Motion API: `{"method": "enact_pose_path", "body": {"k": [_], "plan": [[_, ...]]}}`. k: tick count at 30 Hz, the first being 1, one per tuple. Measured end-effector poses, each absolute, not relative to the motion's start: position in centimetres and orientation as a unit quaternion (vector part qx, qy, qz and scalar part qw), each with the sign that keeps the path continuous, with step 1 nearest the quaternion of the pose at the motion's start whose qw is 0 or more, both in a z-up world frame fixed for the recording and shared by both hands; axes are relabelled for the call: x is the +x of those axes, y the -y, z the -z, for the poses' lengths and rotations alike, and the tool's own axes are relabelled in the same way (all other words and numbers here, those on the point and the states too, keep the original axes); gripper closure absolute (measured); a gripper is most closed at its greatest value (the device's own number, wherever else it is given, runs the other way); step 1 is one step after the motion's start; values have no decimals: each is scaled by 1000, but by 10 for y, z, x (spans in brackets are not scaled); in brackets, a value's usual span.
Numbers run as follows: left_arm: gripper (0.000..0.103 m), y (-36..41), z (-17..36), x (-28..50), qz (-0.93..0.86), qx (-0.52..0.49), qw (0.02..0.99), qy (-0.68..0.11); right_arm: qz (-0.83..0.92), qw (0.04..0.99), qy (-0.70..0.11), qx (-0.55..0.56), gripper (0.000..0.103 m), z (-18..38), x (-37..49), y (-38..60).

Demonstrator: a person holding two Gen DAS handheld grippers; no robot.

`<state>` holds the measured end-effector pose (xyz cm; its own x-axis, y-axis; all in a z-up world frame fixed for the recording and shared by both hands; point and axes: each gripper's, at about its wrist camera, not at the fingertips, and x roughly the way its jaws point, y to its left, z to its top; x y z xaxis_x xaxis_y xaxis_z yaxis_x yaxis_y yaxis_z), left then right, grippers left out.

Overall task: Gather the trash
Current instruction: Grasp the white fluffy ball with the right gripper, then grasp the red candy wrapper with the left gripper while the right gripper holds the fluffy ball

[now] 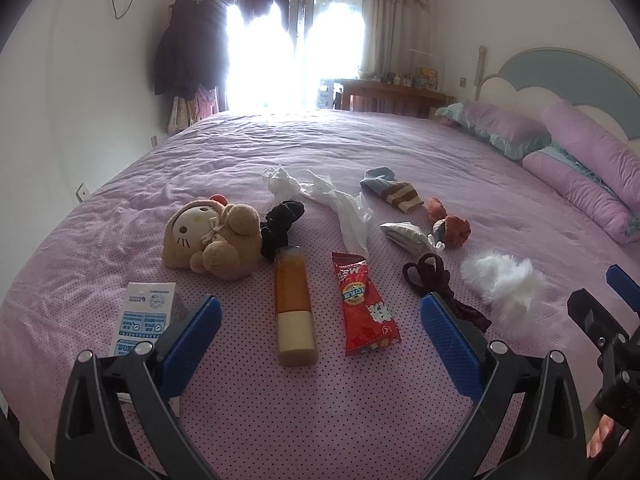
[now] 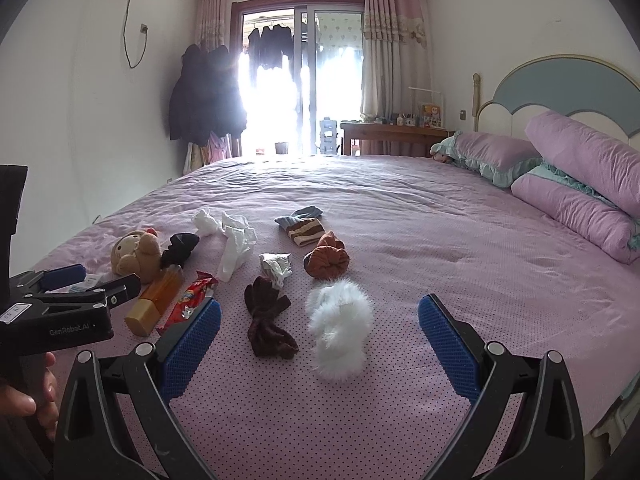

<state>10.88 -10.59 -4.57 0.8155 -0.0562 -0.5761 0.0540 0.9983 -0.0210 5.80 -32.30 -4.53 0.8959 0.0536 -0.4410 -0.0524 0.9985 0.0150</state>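
1. My left tongs (image 1: 320,320) stand wide open, holding nothing, above the bedspread (image 1: 320,420).
2. My right tongs (image 2: 319,322) likewise gape empty.
3. Red snack wrapper (image 1: 366,306) and bottle (image 1: 294,304) lie side by side between the left fingers.
4. Crumpled tissue (image 1: 340,204) lies beyond, near the plush toy (image 1: 214,236).

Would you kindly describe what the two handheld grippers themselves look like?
Both the left gripper and the right gripper have black, triangular-framed arms with silver bolts, ending in blue textured fingers. The right wrist view shows the left gripper's black body with "GenRobot.AI" lettering, a small white label, and a bare hand underneath.
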Motion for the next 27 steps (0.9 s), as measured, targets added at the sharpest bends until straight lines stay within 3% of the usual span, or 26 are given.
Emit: {"method": "enact_pose_path", "body": {"k": [13, 15, 20, 22, 24, 27], "plan": [[4, 110, 61, 130, 49, -19, 949, -311, -1, 950, -313, -7, 9, 87, 134, 340], [4, 111, 61, 133, 54, -18, 948, -312, -2, 942, -336, 7, 18, 98, 149, 345], [4, 118, 63, 137, 59, -9, 948, -312, 1, 924, -382, 18, 30, 120, 176, 346], [4, 119, 63, 138, 59, -9, 948, -313, -4, 920, -393, 13, 47, 126, 180, 344], [4, 119, 65, 141, 57, -8, 947, -315, -25, 914, -404, 18, 74, 131, 182, 342], [4, 120, 68, 144, 59, -10, 946, -319, -35, 918, -396, 13, 79, 129, 178, 339]]}}
